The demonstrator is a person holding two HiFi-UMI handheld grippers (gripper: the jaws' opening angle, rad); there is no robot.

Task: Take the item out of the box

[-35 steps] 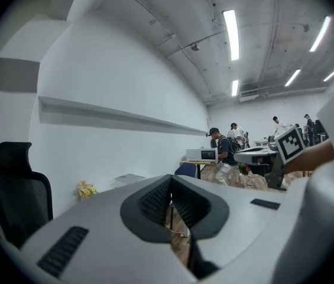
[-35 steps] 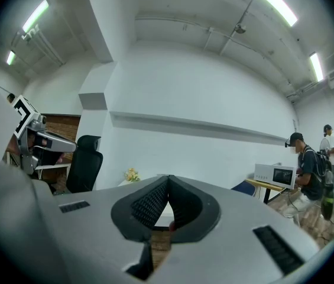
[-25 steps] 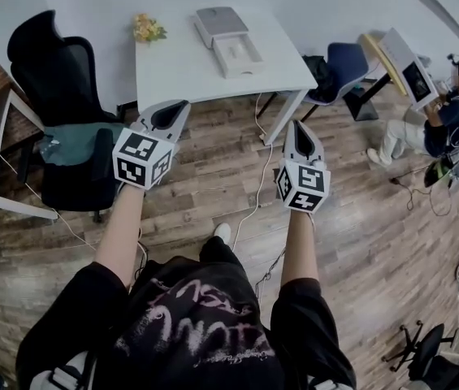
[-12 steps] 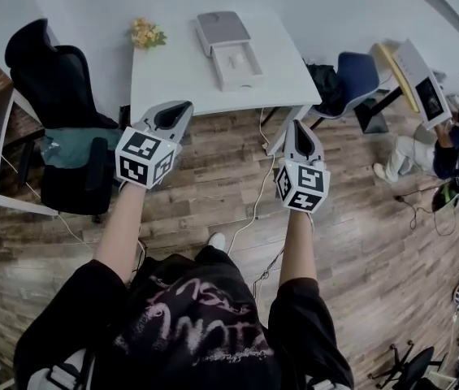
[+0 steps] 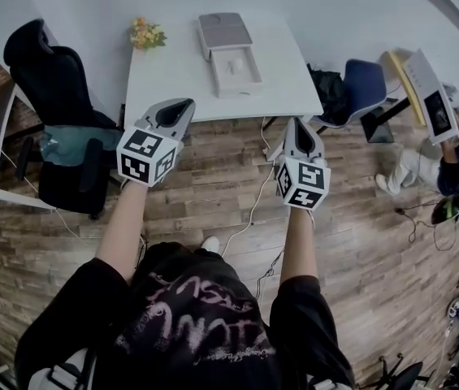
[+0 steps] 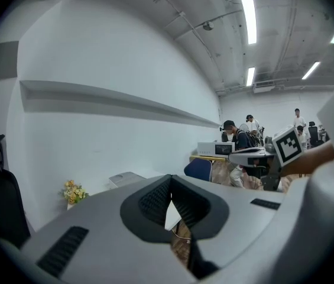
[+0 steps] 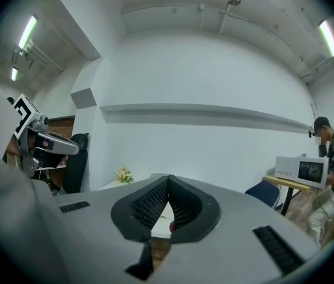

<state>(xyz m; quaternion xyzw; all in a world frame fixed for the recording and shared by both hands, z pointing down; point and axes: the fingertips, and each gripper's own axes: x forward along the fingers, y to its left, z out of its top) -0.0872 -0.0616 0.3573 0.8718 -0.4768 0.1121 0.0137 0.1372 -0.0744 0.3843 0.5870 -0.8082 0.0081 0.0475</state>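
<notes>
The box was seen open on the white counter in the upper middle of the head view. The pale item lay inside it, and a grey lid was set just above it in the frame. Flowers stood at the counter's upper left. The left gripper and right gripper were held by the counter's lower edge, above the wooden floor, each with jaws closed together on nothing, apart from the box
</notes>
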